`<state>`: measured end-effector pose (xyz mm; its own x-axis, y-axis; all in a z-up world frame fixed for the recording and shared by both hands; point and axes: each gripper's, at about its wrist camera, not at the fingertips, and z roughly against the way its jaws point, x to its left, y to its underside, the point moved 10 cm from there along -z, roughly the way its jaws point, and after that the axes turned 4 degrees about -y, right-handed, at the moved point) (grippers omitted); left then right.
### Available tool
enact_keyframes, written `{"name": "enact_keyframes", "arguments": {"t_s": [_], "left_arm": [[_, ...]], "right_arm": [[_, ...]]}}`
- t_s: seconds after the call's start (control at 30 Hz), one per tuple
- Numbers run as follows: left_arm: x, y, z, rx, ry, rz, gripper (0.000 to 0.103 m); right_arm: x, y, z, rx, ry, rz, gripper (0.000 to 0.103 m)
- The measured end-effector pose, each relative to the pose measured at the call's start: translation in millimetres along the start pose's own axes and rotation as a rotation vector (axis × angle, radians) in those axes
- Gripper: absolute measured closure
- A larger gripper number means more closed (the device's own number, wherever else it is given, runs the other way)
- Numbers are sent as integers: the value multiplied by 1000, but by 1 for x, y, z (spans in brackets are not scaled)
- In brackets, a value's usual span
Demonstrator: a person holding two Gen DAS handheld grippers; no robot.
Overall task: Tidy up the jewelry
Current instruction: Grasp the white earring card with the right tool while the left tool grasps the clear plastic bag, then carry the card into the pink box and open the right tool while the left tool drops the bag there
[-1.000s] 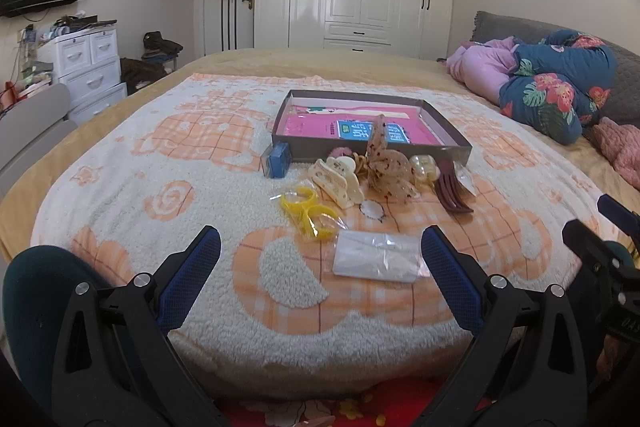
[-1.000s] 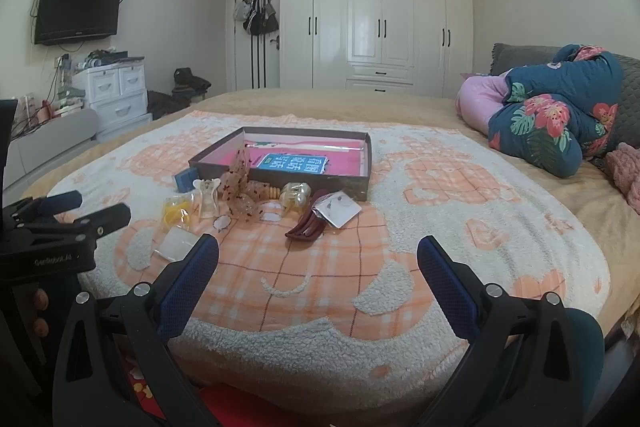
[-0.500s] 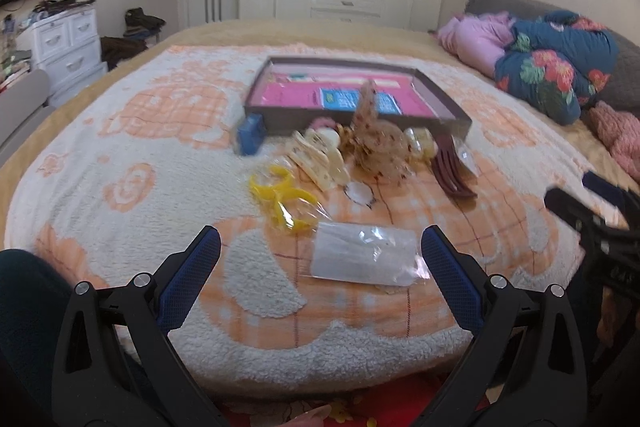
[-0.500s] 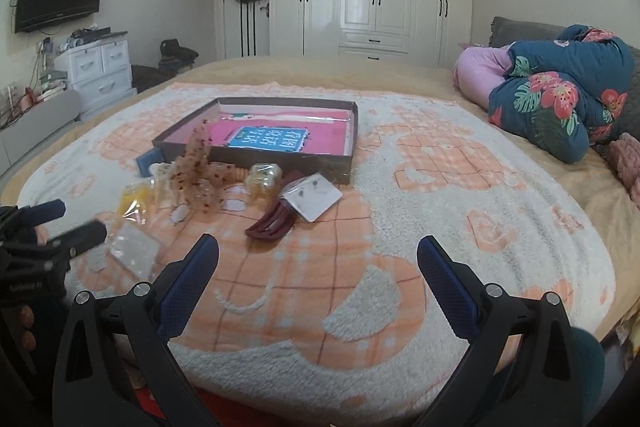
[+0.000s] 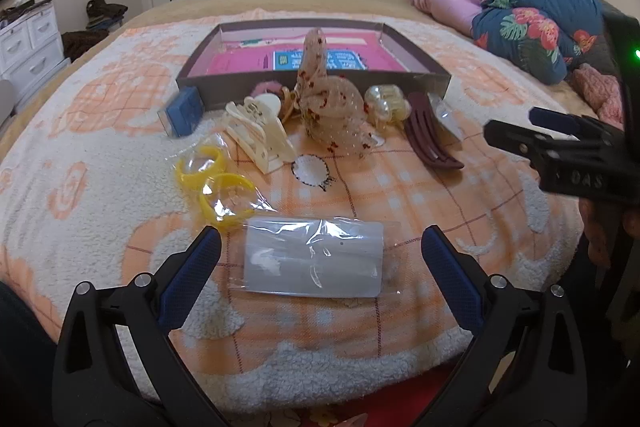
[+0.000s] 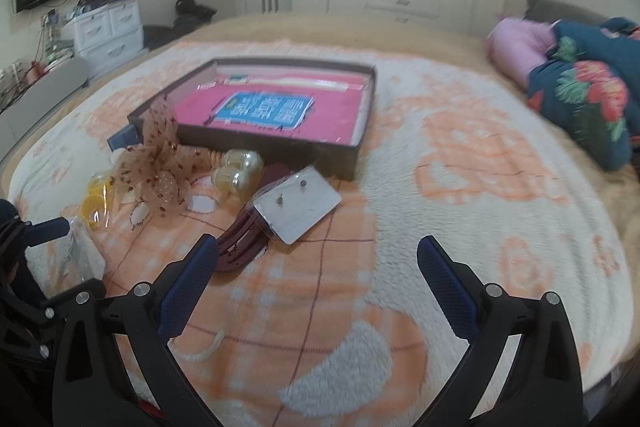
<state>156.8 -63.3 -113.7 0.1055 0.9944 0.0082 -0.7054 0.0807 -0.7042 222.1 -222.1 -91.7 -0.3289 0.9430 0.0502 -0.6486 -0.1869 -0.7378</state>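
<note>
Our left tool (image 5: 316,259) hangs spread wide, a clear packet (image 5: 314,257) lying on the bed (image 5: 500,211) between its fingers. Our right tool (image 6: 318,267), equally spread, hovers just short of the earring card (image 6: 298,205) near the box (image 6: 352,151).

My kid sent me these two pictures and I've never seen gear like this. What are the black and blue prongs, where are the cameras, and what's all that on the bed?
No robot here: a person holds one pair of tongs in each hand, each with a camera looking along its prongs. One picture is from the left tongs, the other from the right tongs. Both are open and hold nothing. On the blanket lie a clear packet, yellow bangles, a cream hair claw, a dark red clip and an earring card, in front of an open box.
</note>
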Motion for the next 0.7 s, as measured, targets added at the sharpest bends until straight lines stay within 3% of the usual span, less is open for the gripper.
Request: {"name": "enact_keyframes", "arguments": {"t_s": [0.17,0.23,0.5,0.67,0.7], "left_arm": [[4,9,-13,56,-7,8,14],[6,10,-15,63,-11,10,20],[4,7,-15,59,-17,-14,27],[-4,6,-11,59,18,-25,28],[-6,6,-9,57,25,-25,28]], "right_arm": [[-4,-4,-30,64,-62,3,6],[-5,-7,-41,78,-72,23,6],[-2,-22,-65,94,-120,96,8],[-4,-22,-73,105,-165,73,30],[-5,-21,-74,109,-173,68,30]]}}
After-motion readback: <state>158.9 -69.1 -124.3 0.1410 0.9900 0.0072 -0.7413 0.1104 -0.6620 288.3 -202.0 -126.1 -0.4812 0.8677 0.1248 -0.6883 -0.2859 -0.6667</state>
